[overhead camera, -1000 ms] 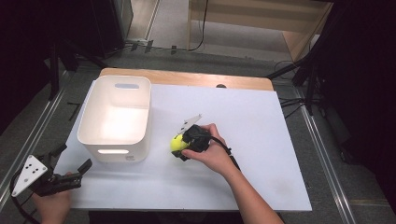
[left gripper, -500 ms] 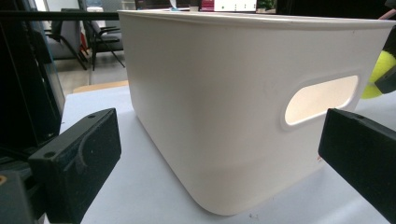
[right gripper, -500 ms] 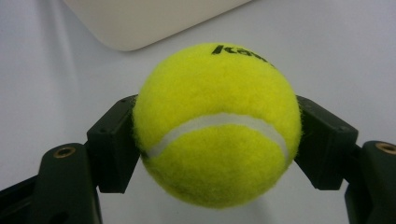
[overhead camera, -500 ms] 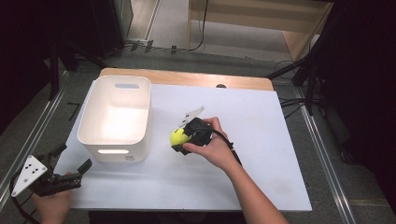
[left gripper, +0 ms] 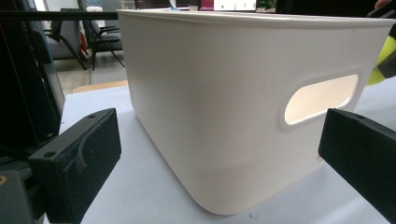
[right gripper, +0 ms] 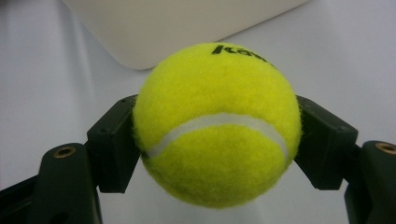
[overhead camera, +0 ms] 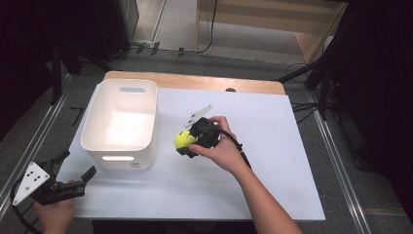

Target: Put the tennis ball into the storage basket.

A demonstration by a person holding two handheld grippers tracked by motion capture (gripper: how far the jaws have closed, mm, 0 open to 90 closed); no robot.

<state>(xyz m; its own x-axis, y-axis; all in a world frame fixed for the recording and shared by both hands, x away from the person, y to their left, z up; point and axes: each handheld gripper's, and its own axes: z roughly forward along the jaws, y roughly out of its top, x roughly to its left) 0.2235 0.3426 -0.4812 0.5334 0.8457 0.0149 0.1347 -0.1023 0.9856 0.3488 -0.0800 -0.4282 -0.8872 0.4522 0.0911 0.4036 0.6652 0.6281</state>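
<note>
The right gripper clamps its two black jaws against opposite sides of the fuzzy yellow-green tennis ball, which sits just beside the right wall of the white rectangular plastic bin, above the white tabletop. The left gripper rests at the near left table corner, jaws spread wide and empty. Compared with a second ago, the ball has moved slightly away from the person, while the left gripper has stayed put.

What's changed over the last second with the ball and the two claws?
The right claw, shut on the tennis ball, has carried it slightly away from the person, alongside the white bin. The left claw stays open at the near left corner; the bin hasn't moved.
</note>
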